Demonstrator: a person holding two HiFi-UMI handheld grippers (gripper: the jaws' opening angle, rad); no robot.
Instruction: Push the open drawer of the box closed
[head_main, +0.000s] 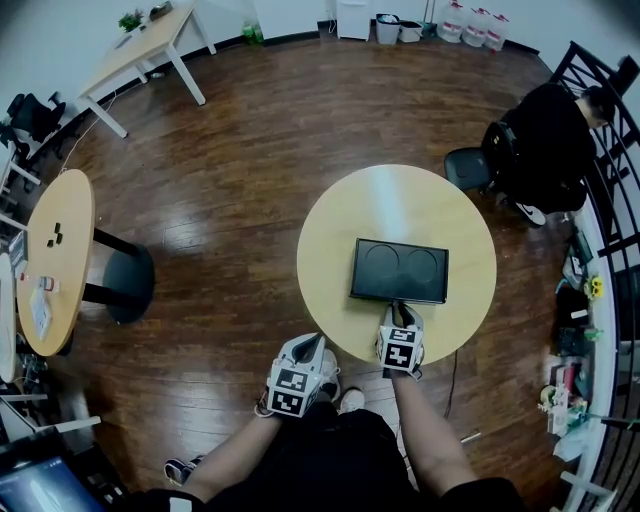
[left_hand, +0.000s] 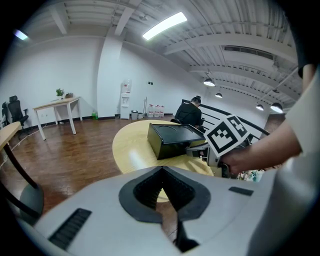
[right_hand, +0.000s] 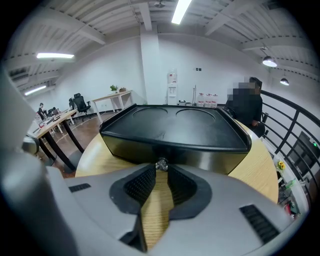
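A black box (head_main: 399, 270) with two round dents in its lid lies on the round wooden table (head_main: 330, 240). It also shows in the left gripper view (left_hand: 170, 137) and fills the right gripper view (right_hand: 175, 127). Its drawer front (right_hand: 170, 152) faces me and looks flush with the box. My right gripper (head_main: 399, 312) (left_hand: 192, 148) (right_hand: 160, 169) is right at that front, its jaws closed on the small metal drawer knob (right_hand: 161, 164). My left gripper (head_main: 312, 347) (left_hand: 161, 170) hangs off the table's near edge, shut and empty.
A person in black (head_main: 545, 150) sits on a chair beyond the table at the right, beside a black railing (head_main: 615, 170). Another round table (head_main: 60, 250) stands to the left and a white desk (head_main: 140, 50) at the far left. Wooden floor surrounds the table.
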